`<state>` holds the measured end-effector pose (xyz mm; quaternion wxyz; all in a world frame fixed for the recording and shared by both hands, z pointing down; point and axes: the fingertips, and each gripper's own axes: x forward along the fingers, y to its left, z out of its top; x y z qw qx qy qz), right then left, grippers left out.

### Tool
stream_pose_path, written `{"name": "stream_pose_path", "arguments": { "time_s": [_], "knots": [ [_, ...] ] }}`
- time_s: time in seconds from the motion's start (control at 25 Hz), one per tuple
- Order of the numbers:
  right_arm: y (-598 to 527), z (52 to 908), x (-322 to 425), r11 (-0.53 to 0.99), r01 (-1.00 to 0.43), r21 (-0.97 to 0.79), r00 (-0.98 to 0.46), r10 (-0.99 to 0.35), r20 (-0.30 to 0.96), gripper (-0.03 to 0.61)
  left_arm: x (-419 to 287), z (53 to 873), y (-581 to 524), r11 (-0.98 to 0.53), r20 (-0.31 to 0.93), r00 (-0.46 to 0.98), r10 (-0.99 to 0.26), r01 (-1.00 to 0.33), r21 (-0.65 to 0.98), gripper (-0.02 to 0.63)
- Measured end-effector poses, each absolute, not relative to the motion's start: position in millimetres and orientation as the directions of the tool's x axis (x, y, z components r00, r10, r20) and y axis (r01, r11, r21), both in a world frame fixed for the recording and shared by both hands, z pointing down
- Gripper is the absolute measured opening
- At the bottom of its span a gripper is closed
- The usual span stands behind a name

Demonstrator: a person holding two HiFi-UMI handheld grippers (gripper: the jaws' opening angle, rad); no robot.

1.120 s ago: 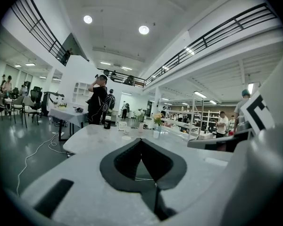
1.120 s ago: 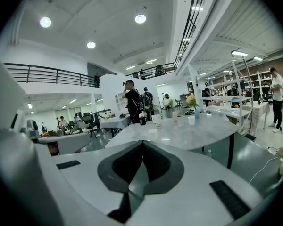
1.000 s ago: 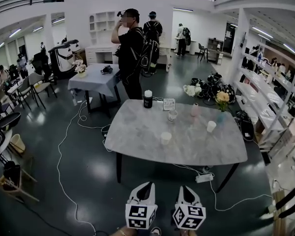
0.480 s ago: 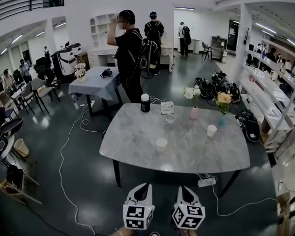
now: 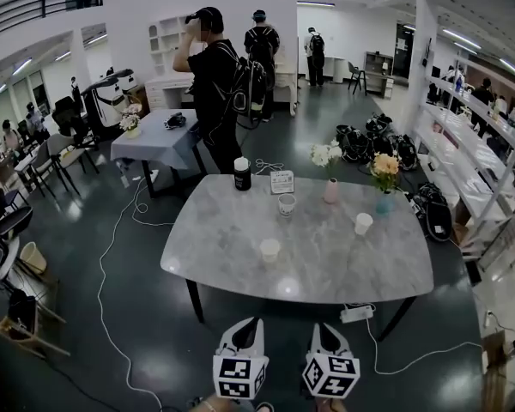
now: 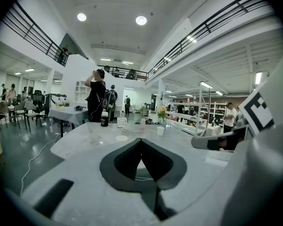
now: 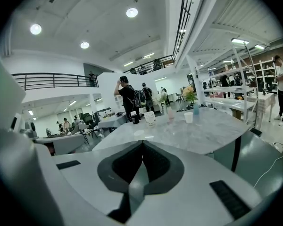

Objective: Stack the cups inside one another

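Three cups (image 5: 269,249) stand apart on the table (image 5: 326,269).

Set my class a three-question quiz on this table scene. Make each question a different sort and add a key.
1. True or false: one cup already sits inside another.
2. How many cups stand on the table? A) two B) three C) five
3. Fill in: the jaws of the left gripper and the right gripper are both ____.

Key
1. False: every cup stands apart from the others.
2. B: the near cup, the middle cup and the right cup.
3. Shut, with nothing between them.
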<state>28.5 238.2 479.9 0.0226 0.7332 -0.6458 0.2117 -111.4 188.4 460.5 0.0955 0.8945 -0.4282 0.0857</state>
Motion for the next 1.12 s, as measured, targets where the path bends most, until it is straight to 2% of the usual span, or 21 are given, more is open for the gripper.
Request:
{"name": "stream_pose_path", "arguments": {
  "time_s": [0.48,1.12],
  "knots": [
    [213.4,488.1,51.8,-0.202,-0.953,-0.228,0.111,-0.927,0.357,0.006,-90.5,468.0,147.5,-0.622,0.239,0.629,-0.739,-0.774,0.114,-0.005],
    [90.6,479.3,87.7,-0.223,-0.955,-0.198,0.145,-0.928,0.344,0.006,-50.3,470.3,21.3,-0.651,0.230,0.661,-0.714,-0.748,0.129,-0.005]
  ]
}}
